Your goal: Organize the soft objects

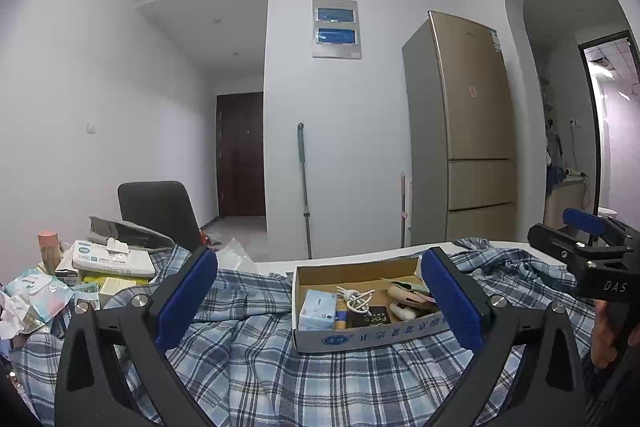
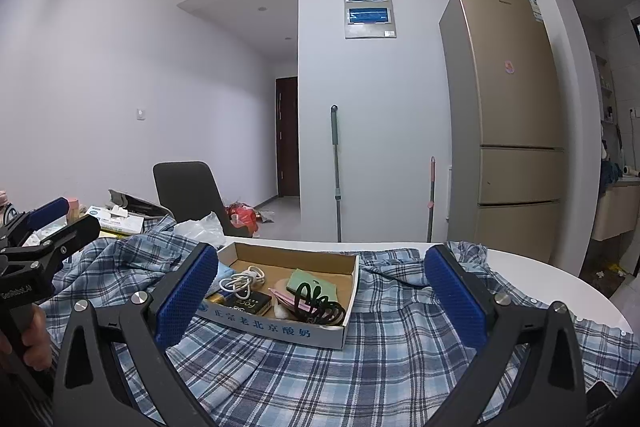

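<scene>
A blue plaid shirt (image 1: 280, 359) lies spread over the white table, also in the right wrist view (image 2: 380, 355). A shallow cardboard box (image 1: 360, 339) sits on top of it, holding a tissue pack, a white cable, a black box and pink items; it also shows in the right wrist view (image 2: 280, 327). My left gripper (image 1: 320, 303) is open and empty, held above the shirt just before the box. My right gripper (image 2: 320, 299) is open and empty, at the same height to the right. Each gripper shows at the edge of the other's view.
A pile of tissue packs and wrappers (image 1: 80, 275) clutters the table's left end. A black chair (image 1: 160, 211) stands behind the table. A gold fridge (image 2: 512, 123) and mop handles (image 2: 336, 175) stand by the far wall. The white table edge (image 2: 560, 283) curves at right.
</scene>
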Available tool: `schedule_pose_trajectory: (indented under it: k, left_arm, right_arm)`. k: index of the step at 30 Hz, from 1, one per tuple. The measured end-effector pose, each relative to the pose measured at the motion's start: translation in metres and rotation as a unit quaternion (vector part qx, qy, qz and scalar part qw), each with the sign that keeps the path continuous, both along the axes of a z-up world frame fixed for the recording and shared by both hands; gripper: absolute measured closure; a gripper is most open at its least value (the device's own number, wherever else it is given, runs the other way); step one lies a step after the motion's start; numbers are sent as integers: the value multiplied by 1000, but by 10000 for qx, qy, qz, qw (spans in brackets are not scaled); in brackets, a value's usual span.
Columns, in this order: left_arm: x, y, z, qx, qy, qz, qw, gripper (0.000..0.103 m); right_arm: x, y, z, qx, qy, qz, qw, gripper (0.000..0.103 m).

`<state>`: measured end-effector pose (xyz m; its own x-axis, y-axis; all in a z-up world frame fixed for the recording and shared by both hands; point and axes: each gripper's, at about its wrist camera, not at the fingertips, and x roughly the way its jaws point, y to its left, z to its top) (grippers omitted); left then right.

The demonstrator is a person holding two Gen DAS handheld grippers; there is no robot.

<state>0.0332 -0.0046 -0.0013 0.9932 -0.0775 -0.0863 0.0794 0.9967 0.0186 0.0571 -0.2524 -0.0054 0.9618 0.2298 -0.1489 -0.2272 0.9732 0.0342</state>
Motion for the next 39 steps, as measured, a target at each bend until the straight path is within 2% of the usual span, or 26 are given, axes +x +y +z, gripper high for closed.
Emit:
schedule_pose_trajectory:
  k: [10,39]
  left_arm:
    - [-1,3,0,-80,-25,127,9999,0]
    - [1,1,-2,7,-50,64,10000,0]
  right_arm:
    - [-1,-1,0,18,6,5,10000,0]
    - [0,-3,-1,15,0,-35,10000,0]
